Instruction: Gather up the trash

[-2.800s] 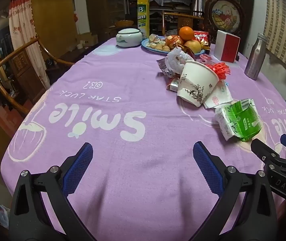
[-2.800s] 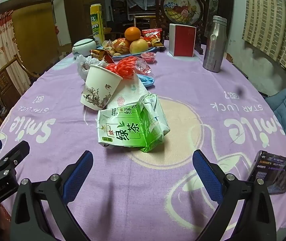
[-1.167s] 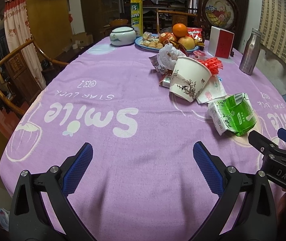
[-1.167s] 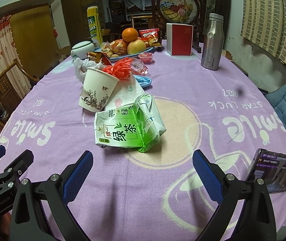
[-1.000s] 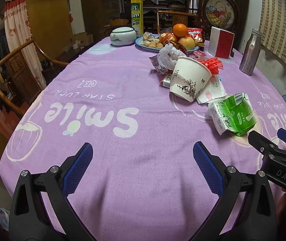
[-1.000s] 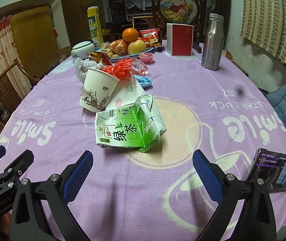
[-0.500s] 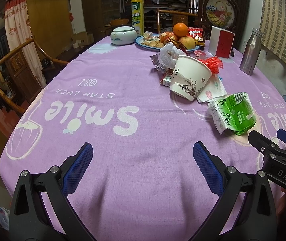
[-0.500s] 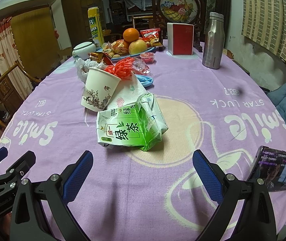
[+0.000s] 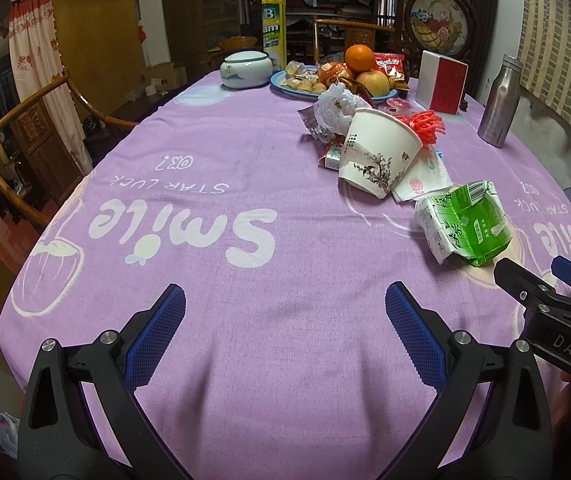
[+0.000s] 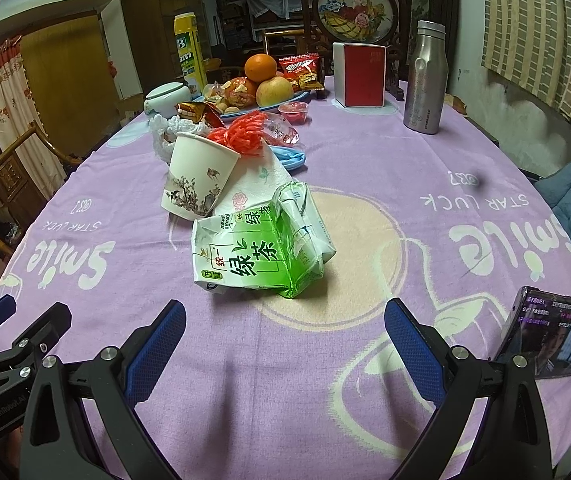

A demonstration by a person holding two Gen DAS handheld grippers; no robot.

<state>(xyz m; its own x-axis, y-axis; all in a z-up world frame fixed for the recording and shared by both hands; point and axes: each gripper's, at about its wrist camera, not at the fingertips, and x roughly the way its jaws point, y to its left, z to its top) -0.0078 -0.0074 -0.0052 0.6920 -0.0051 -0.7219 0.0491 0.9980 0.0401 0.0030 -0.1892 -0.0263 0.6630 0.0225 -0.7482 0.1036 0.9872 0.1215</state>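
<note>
The room is dim and full of dark wood cupboards, with a red and white curtain (image 9: 31, 80) on one side. A big bench (image 9: 205, 152) fills the middle, under a purple cloth that says "Smile". Wooden chairs (image 9: 17, 148) stand beside it.

At the far end sits a blue plate of fruit (image 10: 263, 80), a red and white box (image 10: 359, 76) and a silver bottle (image 10: 425, 76).

The trash lies in a heap in the middle. The squashed green tea carton (image 10: 259, 252) is nearest. Behind it a paper cup (image 10: 197, 180) leans on a white napkin (image 10: 253, 188), with red plastic string (image 10: 245, 134) and wrappers close by.

A phone (image 10: 553, 332) rests near the edge.

The left tongs (image 9: 285, 320) are spread wide and hold nothing. The right tongs (image 10: 285, 324) are spread wide too, just before the carton.
</note>
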